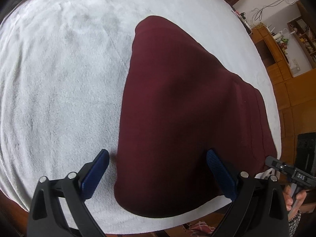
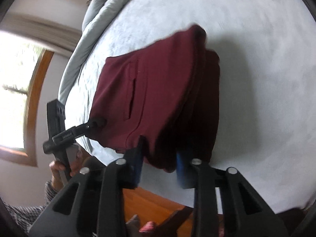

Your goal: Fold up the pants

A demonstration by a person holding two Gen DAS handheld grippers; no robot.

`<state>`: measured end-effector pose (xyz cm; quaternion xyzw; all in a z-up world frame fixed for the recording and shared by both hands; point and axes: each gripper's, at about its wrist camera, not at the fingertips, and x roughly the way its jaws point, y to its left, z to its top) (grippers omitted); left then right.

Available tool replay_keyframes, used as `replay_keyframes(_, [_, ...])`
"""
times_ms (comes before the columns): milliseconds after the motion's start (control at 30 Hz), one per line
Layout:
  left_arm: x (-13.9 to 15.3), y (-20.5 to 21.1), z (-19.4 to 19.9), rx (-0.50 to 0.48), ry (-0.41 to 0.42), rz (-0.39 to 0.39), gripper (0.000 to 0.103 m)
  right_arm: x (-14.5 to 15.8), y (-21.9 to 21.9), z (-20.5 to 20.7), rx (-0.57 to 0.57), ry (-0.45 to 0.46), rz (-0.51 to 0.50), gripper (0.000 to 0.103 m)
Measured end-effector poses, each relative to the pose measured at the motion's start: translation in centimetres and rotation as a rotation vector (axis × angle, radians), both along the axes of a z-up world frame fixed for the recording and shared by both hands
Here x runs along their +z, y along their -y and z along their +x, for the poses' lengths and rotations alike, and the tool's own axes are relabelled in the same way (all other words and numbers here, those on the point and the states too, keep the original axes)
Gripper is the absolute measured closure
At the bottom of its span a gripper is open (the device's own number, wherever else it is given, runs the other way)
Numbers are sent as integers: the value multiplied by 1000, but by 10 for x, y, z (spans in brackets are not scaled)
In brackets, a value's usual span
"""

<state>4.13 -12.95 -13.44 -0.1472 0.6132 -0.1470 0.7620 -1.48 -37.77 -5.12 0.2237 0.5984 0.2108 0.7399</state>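
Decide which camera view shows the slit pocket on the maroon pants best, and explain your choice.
The right wrist view: the slit pocket faces the camera as a dark line on the maroon pants, though slightly blurred. In the left wrist view the pants appear as one smooth panel; no pocket opening is clear there.

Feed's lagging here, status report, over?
Left gripper open over maroon fleece pants. Right gripper shut on their near edge. White plush bedspread, nothing in the way.
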Motion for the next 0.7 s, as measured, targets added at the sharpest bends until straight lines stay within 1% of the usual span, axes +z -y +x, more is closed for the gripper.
replay_keyframes(133, [10,-3,-5,-12,32,-2,4,27,10,-2,-16,56,-11,83])
replay_keyframes(167, [11,-3,-4,-13,36,-1,4,28,12,-1,-15,56,-21,84])
replay_keyframes(200, [10,-2,-3,-16,34,-2,4,24,15,-1,-20,44,-28,88])
replay_keyframes(267, [2,0,1,-19,13,3,3,1,15,-1,-27,-22,-70,89])
replay_keyframes(300, [-2,0,3,-18,2,-2,3,-8,15,-1,-29,-40,-71,89])
replay_keyframes(367, [-6,3,9,-16,-17,-22,3,-20,20,-3,-51,-61,-22,88])
replay_keyframes(400, [-7,2,12,-15,-25,-37,3,-19,20,-3,-48,-50,-13,87])
replay_keyframes(433, [-7,0,15,-14,-31,-63,4,-15,19,-4,-37,-29,-13,80])
replay_keyframes(467, [-8,-1,17,-13,-35,-79,4,-13,19,-5,-36,-19,-10,71])
replay_keyframes(500, [-9,-2,23,-13,-46,-103,4,-11,20,-5,-38,-16,0,67])
replay_keyframes(567, [-14,-5,33,-19,-73,-149,5,-9,22,-6,-43,-3,12,66])
replay_keyframes(600, [-19,-6,38,-18,-94,-185,5,-8,23,-7,-46,3,17,64])
replay_keyframes(633, [-21,-7,41,-12,-102,-204,12,-8,24,-8,-56,3,24,62])
replay_keyframes(667, [-22,-7,43,-18,-108,-226,23,-10,26,-9,-63,0,35,60])
replay_keyframes(700, [-24,-8,39,-23,-108,-220,24,-11,28,-10,-65,-2,43,60])
